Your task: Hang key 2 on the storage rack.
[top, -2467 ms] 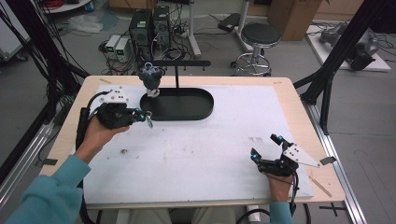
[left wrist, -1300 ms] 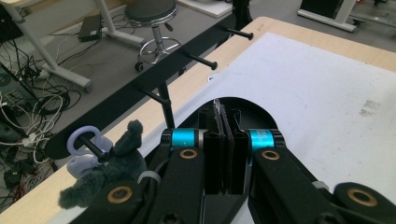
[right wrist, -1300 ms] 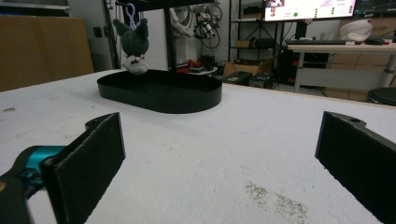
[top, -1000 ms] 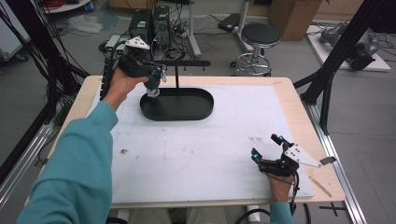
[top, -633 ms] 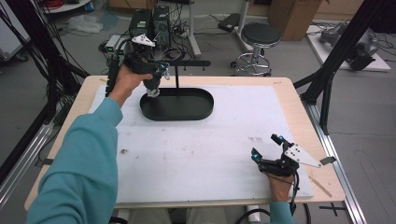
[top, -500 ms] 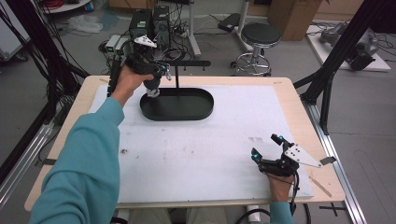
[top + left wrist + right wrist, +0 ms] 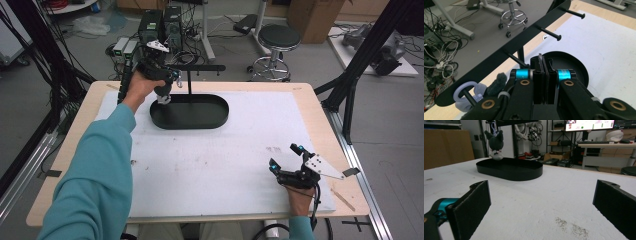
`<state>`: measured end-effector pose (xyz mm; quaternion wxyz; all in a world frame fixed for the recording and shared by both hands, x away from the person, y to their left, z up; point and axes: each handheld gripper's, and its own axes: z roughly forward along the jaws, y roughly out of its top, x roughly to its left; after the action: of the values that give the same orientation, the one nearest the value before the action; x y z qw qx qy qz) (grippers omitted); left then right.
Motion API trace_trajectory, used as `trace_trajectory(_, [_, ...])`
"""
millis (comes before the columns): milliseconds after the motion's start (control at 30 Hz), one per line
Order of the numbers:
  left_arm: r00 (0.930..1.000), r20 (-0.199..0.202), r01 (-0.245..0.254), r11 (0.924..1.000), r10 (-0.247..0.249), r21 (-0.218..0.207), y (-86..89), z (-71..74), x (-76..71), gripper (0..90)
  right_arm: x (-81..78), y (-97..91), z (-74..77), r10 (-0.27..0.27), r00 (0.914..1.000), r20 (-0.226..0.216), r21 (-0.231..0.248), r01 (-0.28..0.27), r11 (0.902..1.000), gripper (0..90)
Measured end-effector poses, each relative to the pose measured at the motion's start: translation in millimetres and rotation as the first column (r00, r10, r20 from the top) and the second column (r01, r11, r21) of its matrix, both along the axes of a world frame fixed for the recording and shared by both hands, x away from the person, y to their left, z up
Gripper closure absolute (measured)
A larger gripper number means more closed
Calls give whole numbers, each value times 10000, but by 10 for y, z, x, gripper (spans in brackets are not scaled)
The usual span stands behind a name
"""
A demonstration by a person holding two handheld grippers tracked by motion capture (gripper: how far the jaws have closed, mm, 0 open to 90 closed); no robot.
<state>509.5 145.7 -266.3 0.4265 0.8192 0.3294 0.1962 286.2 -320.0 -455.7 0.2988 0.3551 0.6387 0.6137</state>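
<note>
Plush keychain (image 7: 494, 145) on rack peg (image 7: 466, 96)

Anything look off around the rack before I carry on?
Nothing is damaged or spilled. The plush hangs head-down from the rack over the black tray, its lilac ring hooked on the end peg. The left gripper is shut beside the rack. Small dark specks mark the white mat.

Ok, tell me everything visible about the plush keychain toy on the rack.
The plush toy is small, dark grey and fuzzy with a white part at its lower end. It hangs from a pale lilac ring looped over the end peg of the black rack, dangling just above the black oval tray. The shut left hand-held gripper is beside it.
</note>
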Motion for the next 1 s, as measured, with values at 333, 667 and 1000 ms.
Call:
trace_trajectory(333, [9999,-103,-59,10000,60,8,-2,-48,49,881,0,1,-1,19,10000,8,34,-19,10000,7])
trace_trajectory(667, [9999,-111,-103,9999,103,-73,30,-62,78,882,1,2,-1,11,10000,5,41,-11,10000,7])
trace_trajectory(1000, [9997,-168,-199,9997,197,-107,49,-87,121,882,1,0,-1,-4,10000,23,-9,4,10000,7])
